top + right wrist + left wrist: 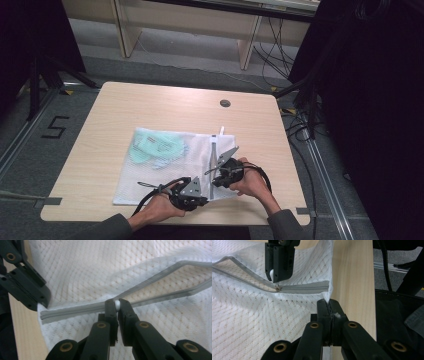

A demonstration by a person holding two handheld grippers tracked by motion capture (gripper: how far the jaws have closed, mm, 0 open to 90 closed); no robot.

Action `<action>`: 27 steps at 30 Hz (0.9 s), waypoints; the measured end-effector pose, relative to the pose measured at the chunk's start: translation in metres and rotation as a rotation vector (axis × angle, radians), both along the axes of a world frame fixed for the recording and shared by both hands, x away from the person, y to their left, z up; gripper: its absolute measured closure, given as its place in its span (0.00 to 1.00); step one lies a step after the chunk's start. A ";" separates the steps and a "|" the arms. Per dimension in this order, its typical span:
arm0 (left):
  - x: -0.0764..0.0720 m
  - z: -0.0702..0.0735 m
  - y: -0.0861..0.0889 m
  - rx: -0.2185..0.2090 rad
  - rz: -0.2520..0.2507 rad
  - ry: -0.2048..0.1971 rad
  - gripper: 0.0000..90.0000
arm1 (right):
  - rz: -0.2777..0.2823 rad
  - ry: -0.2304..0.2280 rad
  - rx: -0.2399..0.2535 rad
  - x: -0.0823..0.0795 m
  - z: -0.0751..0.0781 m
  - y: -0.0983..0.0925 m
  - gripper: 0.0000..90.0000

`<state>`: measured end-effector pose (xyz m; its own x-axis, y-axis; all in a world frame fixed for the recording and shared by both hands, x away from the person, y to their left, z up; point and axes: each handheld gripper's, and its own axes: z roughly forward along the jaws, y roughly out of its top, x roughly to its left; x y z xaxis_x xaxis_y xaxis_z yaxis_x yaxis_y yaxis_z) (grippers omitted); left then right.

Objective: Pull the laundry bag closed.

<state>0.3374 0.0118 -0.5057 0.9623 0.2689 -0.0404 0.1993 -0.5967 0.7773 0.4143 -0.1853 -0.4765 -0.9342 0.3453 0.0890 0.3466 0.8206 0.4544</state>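
Note:
A white mesh laundry bag [170, 167] lies flat on the wooden table [150, 105], with a pale green garment [155, 147] inside its far left part. Its grey zipper [304, 287] runs along the bag's right edge. It is closed between the near corner and the slider and gapes apart beyond that [175, 282]. My left gripper [328, 302] is shut on the bag's corner fabric at the zipper's end, near the table's front edge [205, 201]. My right gripper [116, 303] is shut on the small white zipper pull [117, 305], just past the left one [214, 181].
A round cable hole [225, 103] sits near the table's far edge. Black stands and cables [300, 125] crowd the floor to the right, a tripod leg [60, 75] stands at the left, and a wooden shelf frame [245, 45] is beyond. A "5" [54, 127] marks the floor.

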 end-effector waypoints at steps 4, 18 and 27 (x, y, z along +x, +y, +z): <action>0.000 0.001 0.001 0.003 -0.004 -0.001 0.98 | 0.006 -0.029 0.007 0.005 -0.001 -0.001 0.96; 0.002 0.001 0.002 0.006 -0.009 0.004 0.98 | 0.004 -0.045 0.013 0.018 -0.003 -0.005 0.96; 0.001 -0.001 0.001 0.006 -0.010 0.010 0.99 | 0.012 -0.069 0.007 0.024 -0.004 -0.001 0.96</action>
<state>0.3389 0.0126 -0.5064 0.9645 0.2595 -0.0486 0.2012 -0.6031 0.7719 0.4378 -0.1862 -0.4803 -0.9423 0.3337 0.0262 0.3042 0.8212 0.4828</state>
